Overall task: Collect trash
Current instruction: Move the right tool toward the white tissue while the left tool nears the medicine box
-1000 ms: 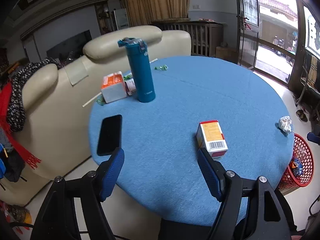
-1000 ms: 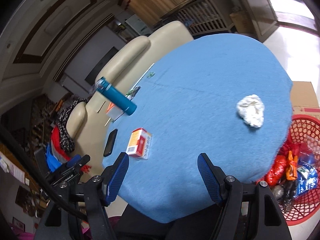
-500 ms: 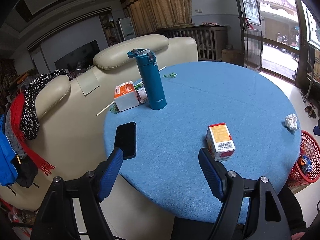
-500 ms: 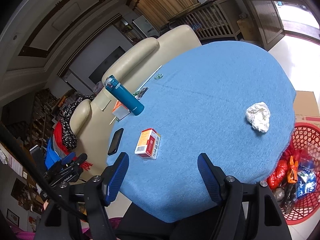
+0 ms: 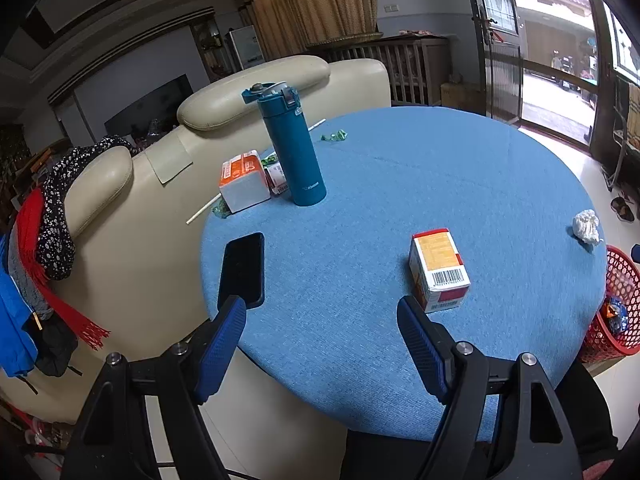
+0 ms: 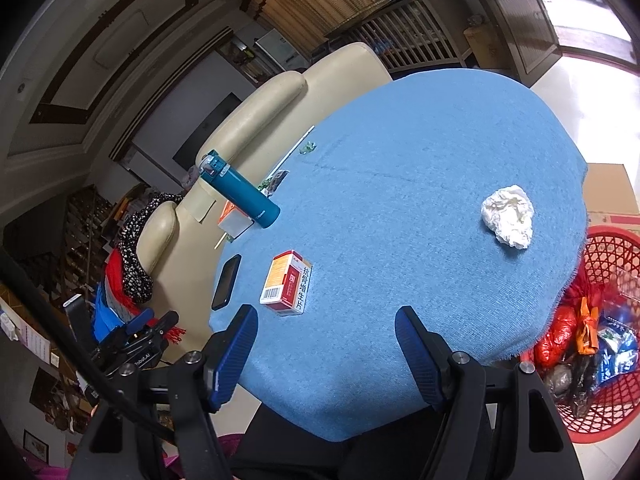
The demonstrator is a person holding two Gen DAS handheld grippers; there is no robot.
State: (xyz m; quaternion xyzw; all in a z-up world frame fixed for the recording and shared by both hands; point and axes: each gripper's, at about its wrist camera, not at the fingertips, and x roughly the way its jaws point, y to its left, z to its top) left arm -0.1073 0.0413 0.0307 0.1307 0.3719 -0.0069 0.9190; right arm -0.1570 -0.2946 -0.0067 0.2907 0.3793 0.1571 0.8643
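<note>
A round table with a blue cloth point(image 5: 400, 184) point(image 6: 400, 184) fills both views. A crumpled white tissue point(image 5: 586, 226) point(image 6: 508, 216) lies near its right edge. A small orange-and-white box point(image 5: 438, 268) point(image 6: 286, 286) sits near the front, and a green wrapper point(image 5: 334, 136) point(image 6: 308, 147) lies at the far side. Beside the table on the floor stands a red mesh basket point(image 5: 618, 280) point(image 6: 616, 248) with trash in it. My left gripper point(image 5: 320, 312) hovers open over the front edge, short of the box. My right gripper point(image 6: 326, 320) is open too, with nothing between its fingers.
A teal bottle point(image 5: 294, 148), an orange-topped carton point(image 5: 244, 184) with wrappers beside it and a black phone point(image 5: 243, 268) sit on the table's left side. A cream sofa point(image 5: 140, 208) draped with clothes stands close behind. A cardboard box point(image 6: 608, 188) is behind the basket.
Both views have drawn back and tilted a little, so more of the table and sofa shows. Nothing on the table has moved and both grippers stay open.
</note>
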